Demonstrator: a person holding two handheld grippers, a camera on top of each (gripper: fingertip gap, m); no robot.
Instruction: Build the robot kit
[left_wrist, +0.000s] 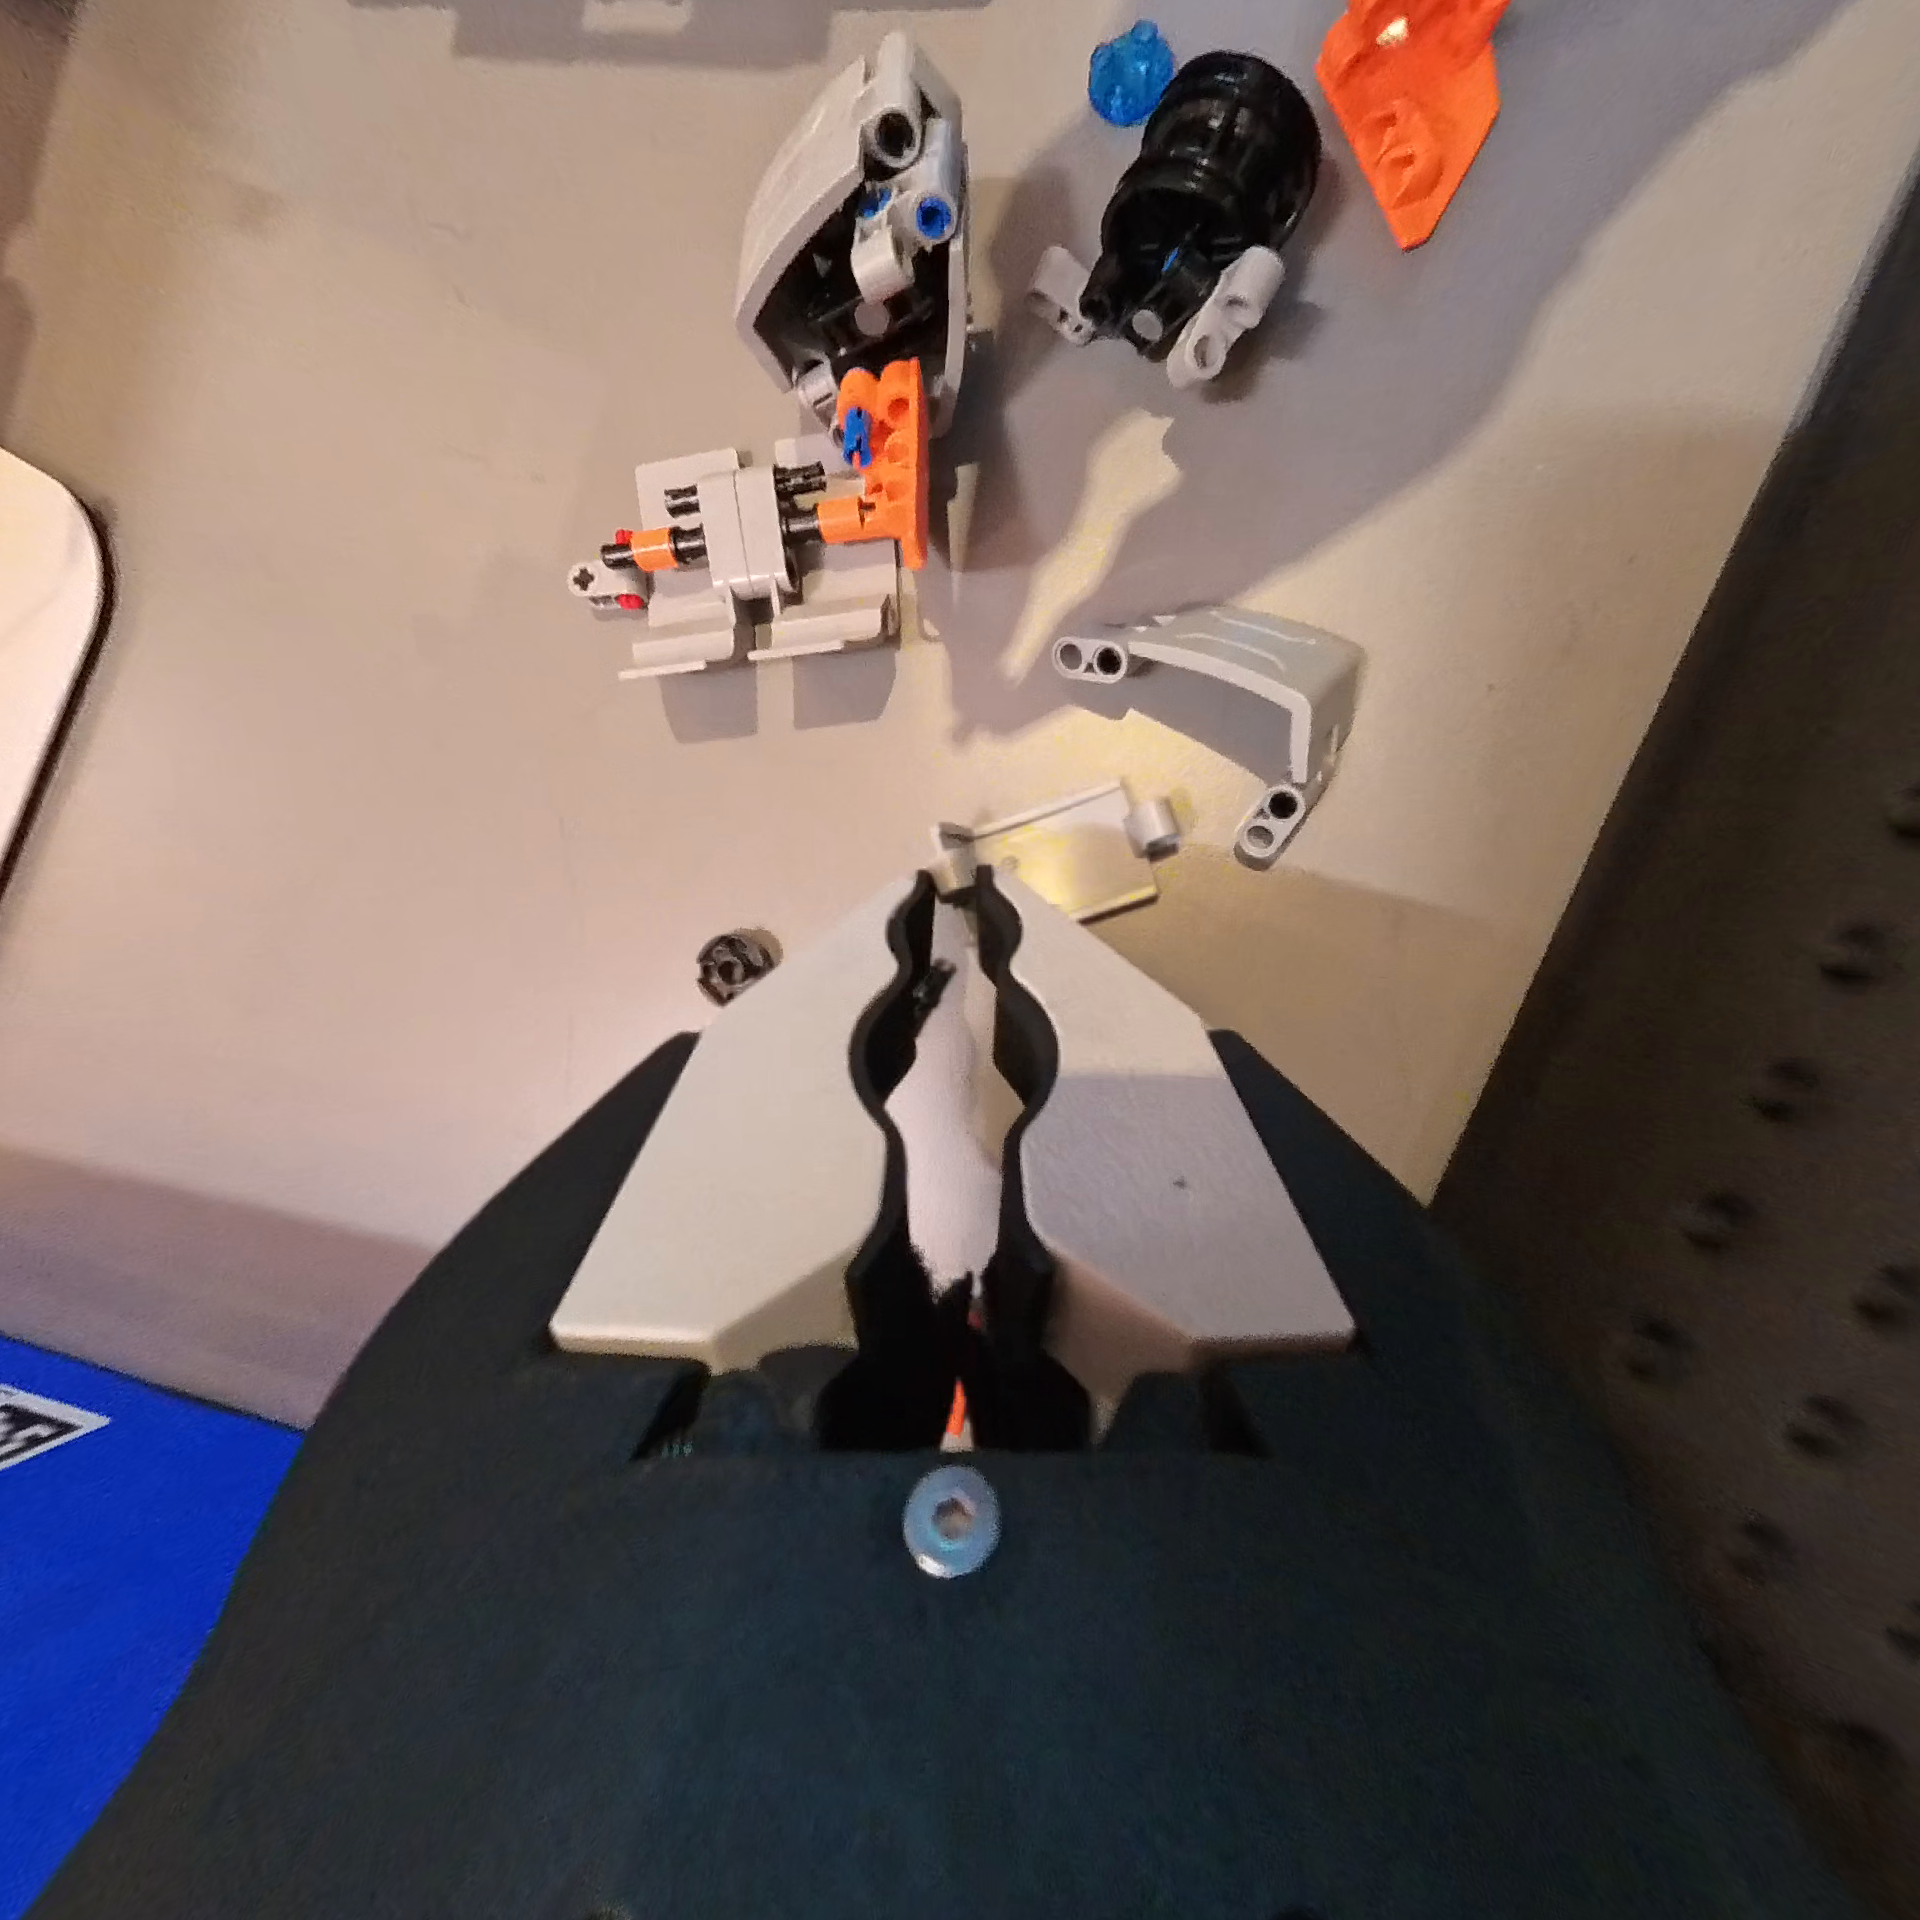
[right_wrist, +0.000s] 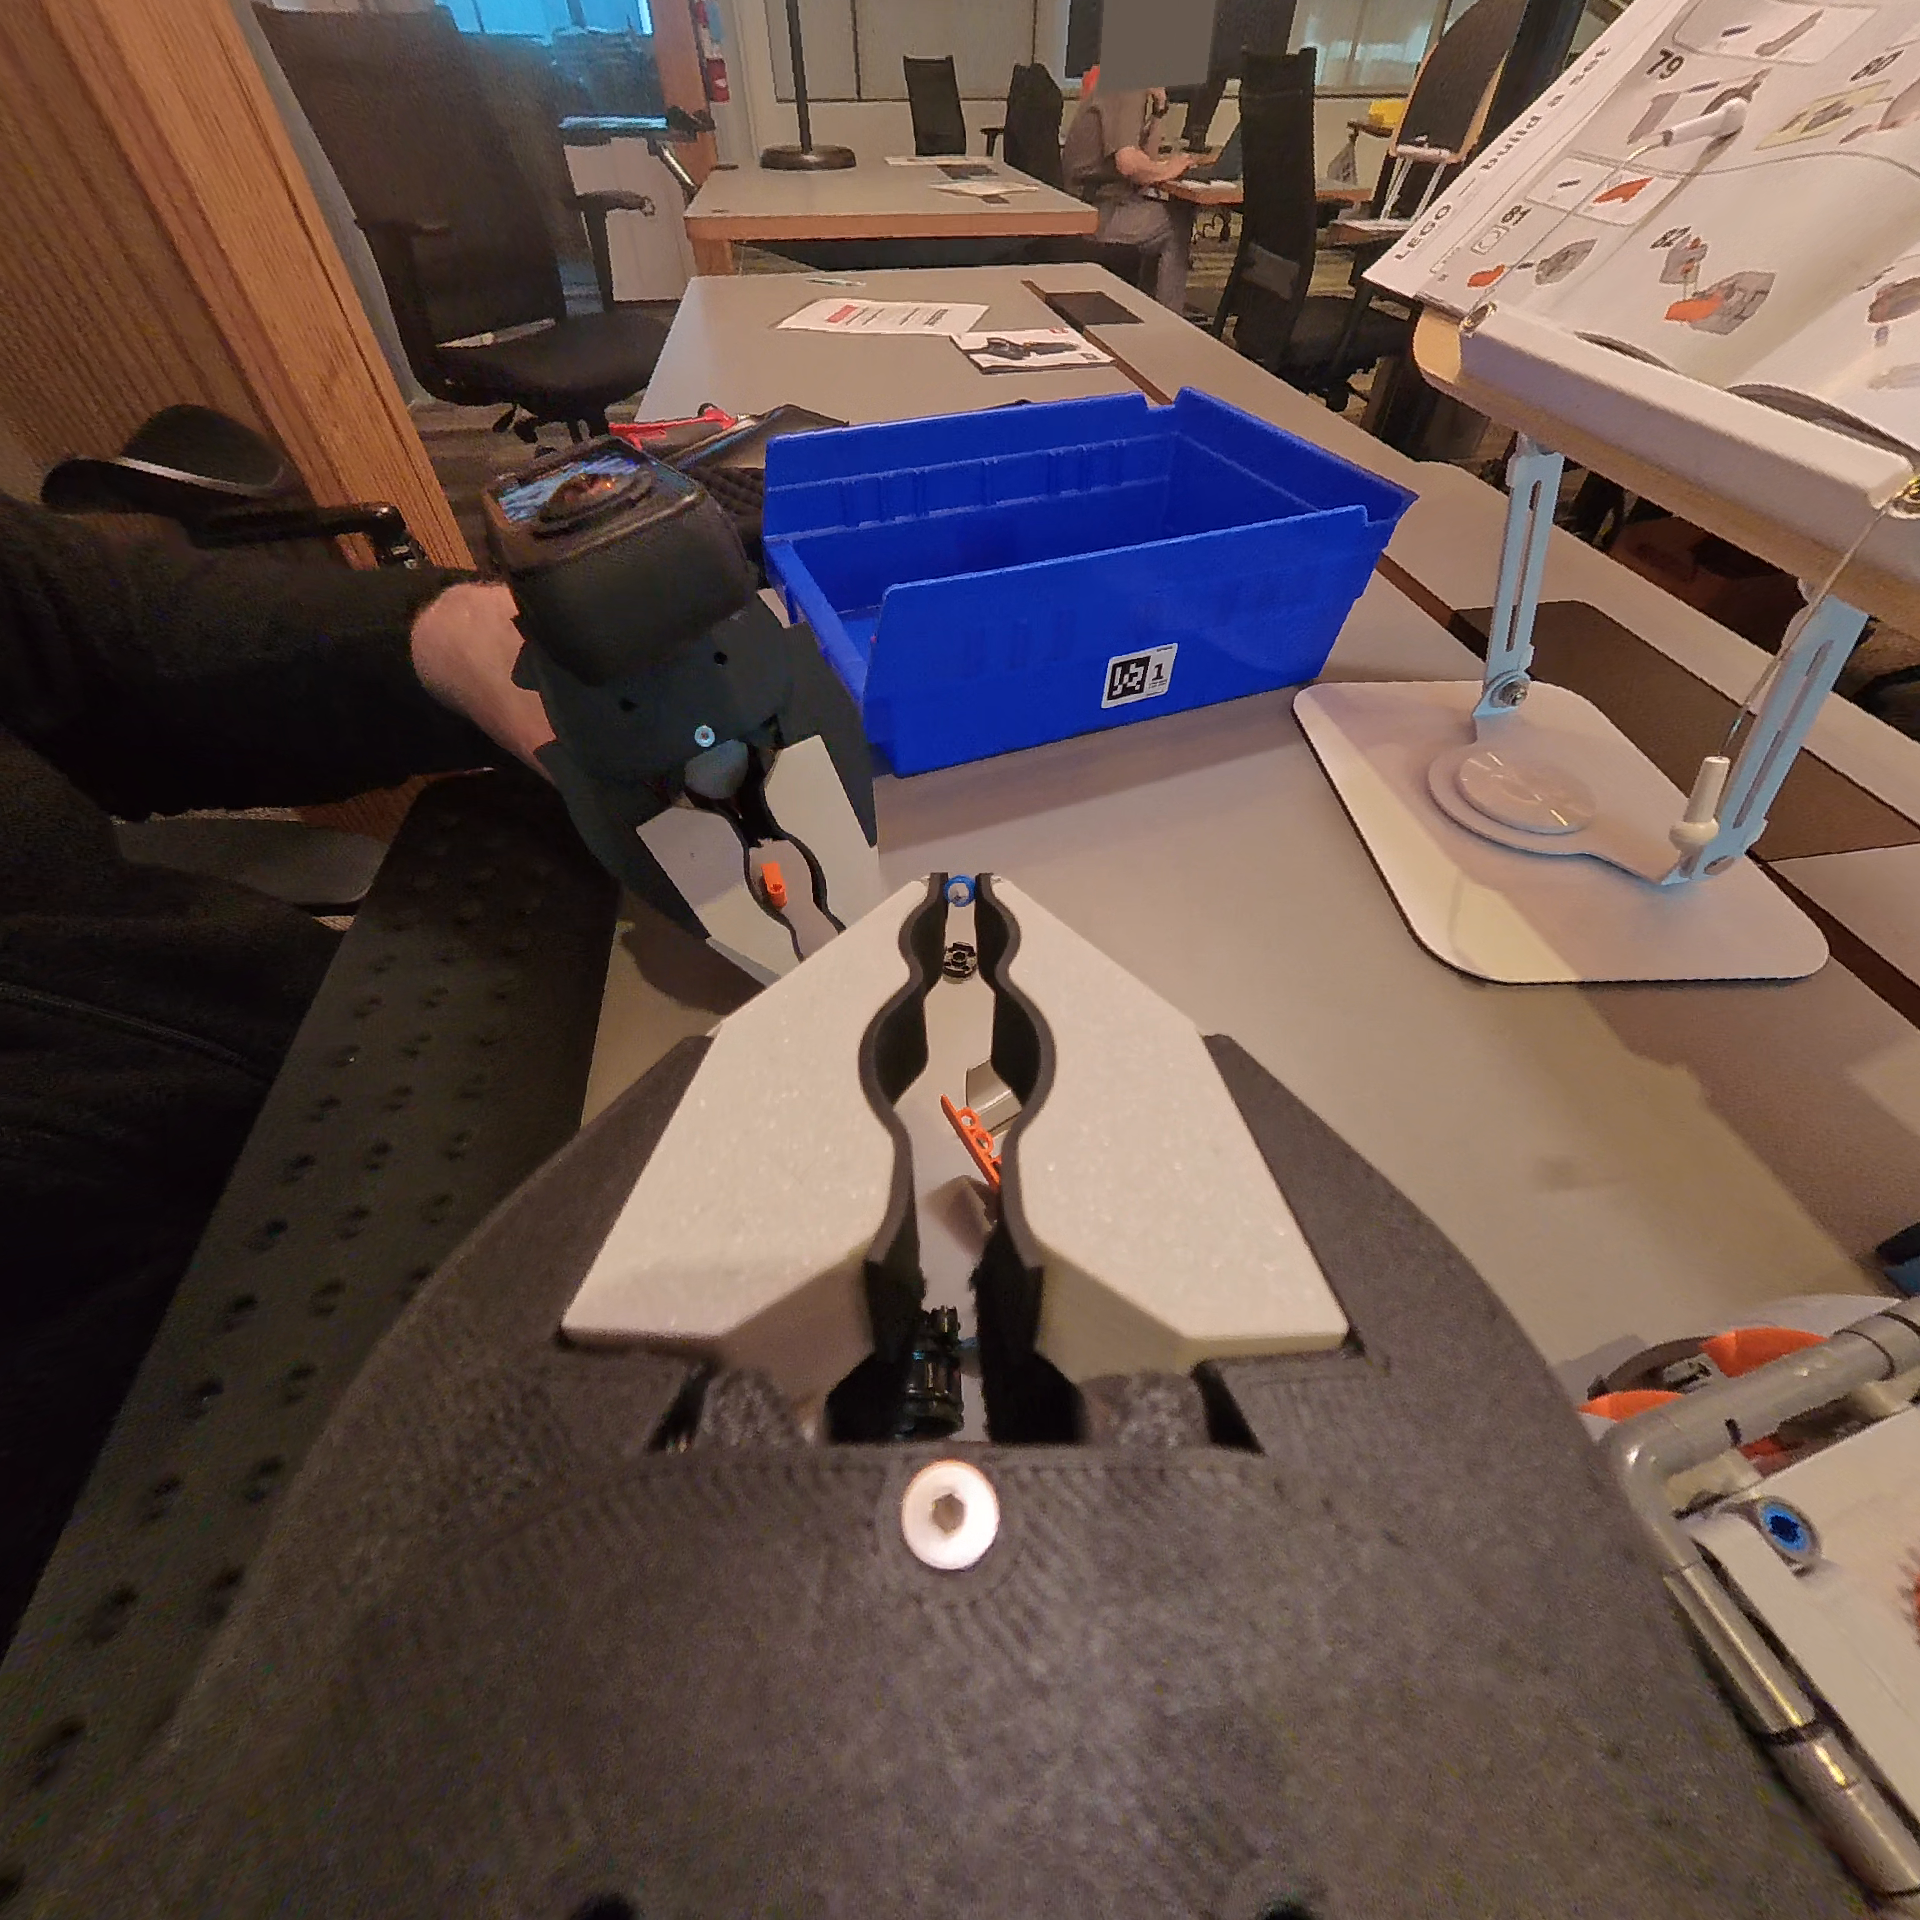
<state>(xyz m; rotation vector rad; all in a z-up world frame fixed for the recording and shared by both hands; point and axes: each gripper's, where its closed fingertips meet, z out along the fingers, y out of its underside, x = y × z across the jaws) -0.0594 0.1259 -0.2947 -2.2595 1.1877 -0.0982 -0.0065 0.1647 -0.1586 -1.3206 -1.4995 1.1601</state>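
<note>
My left gripper (left_wrist: 956, 883) points down at a grey table (left_wrist: 364, 831), with its jaws shut on the corner tab of a flat grey panel piece (left_wrist: 1060, 857). A small black connector (left_wrist: 732, 961) lies just left of its tips. My right gripper (right_wrist: 958, 883) hovers above the table with its jaws shut on a small blue pin (right_wrist: 958, 891). The left gripper also shows in the right wrist view (right_wrist: 727, 790), held by a hand in a black sleeve; its tips sit just left of the right gripper's tips.
Ahead of the left gripper lie a grey-orange brick assembly (left_wrist: 769, 540), a grey shell assembly (left_wrist: 862, 239), a black cylinder assembly (left_wrist: 1195, 208), a curved grey panel (left_wrist: 1247, 675), an orange panel (left_wrist: 1413, 114) and a clear blue piece (left_wrist: 1132, 73). A blue bin (right_wrist: 1081, 582), a booklet stand (right_wrist: 1558, 831) and a black perforated mat (left_wrist: 1714, 1039) surround them. Some 15 cm of space lies between my two pairs of fingers. From my left tips it is roughly 5 cm to the small black connector (left_wrist: 732, 961); from my right, 15 cm.
</note>
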